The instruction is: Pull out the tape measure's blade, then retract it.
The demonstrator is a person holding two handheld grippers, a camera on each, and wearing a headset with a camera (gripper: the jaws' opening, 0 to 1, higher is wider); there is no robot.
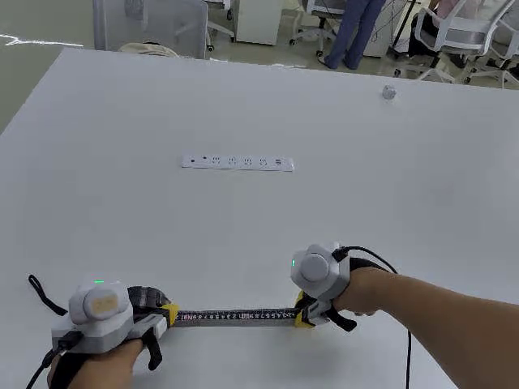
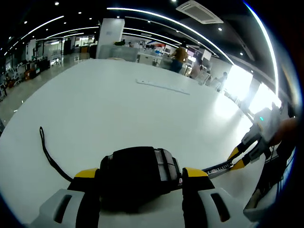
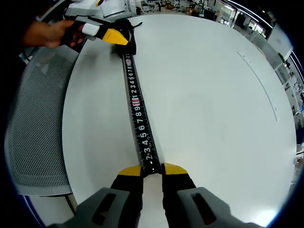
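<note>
Black tape-measure case between left fingers | blade end between right fingers

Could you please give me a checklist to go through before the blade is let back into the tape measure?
1. Left gripper shut on the tape measure: ok.
2. Right gripper shut on the tip of the blade: ok.
3. Blade straight, flat on the table, unkinked: ok.
4. Power strip well away from the blade: ok.
5. Strap lying clear of the blade: ok.
6. Blade lock released: cannot tell.
</note>
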